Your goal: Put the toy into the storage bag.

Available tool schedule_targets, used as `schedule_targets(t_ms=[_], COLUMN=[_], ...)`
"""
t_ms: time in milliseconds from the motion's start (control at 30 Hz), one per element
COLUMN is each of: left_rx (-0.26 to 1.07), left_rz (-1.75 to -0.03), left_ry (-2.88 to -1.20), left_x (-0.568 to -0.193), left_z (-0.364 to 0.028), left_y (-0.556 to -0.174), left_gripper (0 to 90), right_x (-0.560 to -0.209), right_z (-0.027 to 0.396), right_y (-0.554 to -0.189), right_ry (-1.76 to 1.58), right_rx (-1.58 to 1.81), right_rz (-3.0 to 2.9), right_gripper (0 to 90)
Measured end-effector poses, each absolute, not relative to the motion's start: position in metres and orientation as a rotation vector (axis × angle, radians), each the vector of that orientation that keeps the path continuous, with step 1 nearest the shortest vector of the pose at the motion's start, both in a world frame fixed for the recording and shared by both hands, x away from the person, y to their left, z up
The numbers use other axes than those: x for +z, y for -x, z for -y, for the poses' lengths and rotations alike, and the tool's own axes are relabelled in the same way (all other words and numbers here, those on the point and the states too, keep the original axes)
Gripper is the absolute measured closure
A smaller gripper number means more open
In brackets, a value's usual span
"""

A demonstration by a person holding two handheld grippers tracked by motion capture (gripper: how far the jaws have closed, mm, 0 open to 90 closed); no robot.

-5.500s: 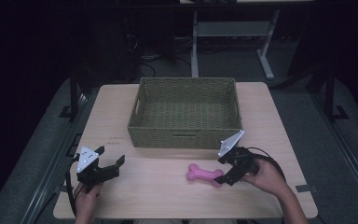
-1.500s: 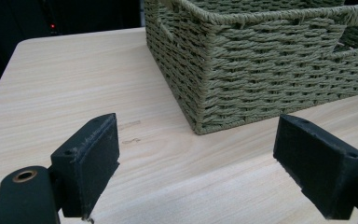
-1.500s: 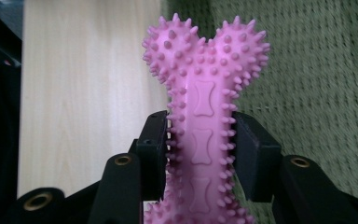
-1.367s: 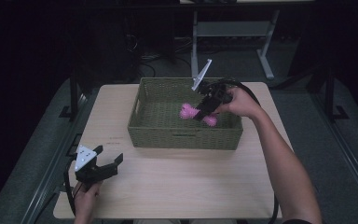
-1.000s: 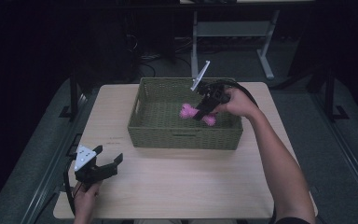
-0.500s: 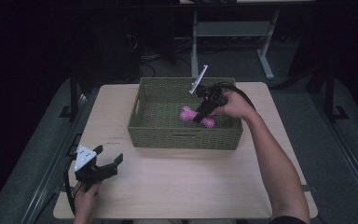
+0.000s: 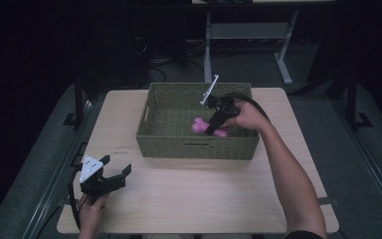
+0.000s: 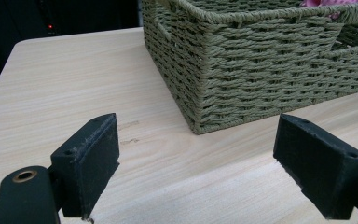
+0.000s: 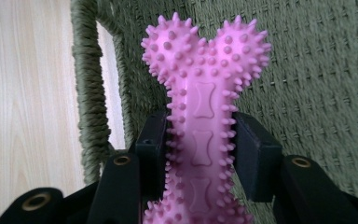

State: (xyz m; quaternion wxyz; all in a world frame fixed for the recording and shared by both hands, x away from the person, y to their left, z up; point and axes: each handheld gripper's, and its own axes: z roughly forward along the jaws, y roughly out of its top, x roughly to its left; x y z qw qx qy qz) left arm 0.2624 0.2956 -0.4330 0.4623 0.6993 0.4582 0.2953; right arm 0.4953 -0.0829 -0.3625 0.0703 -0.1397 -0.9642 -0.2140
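A table (image 7: 189,199) of light wood stands on a grey floor (image 7: 358,164) in a dark room, and behind it are the legs of a metal desk (image 7: 248,35). A green woven basket (image 7: 194,147) sits at the far middle of the table. The right arm reaches forward over the basket, and the right gripper (image 7: 213,122) points down inside it. Its jaws are closed on the middle of a pink spiky bone toy (image 9: 205,107), which is low in the basket near the right side. The left gripper (image 7: 113,175) rests at the near left corner of the table, held level, with its jaws wide apart and nothing between them.
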Motion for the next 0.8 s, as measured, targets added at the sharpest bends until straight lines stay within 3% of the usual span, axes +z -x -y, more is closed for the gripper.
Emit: schedule_targets(t_ms=[800], left_rx=[0.725], left_rz=[-1.124], left_ry=[-1.722], left_x=[-0.433], left_z=[-0.295], left_y=[-0.262], left_gripper=[13.9], right_x=[-0.368], right_z=[0.096], right_y=[-0.491], right_ry=[0.521], right_rx=[-0.672], right_rz=[2.879], right_gripper=[45.3])
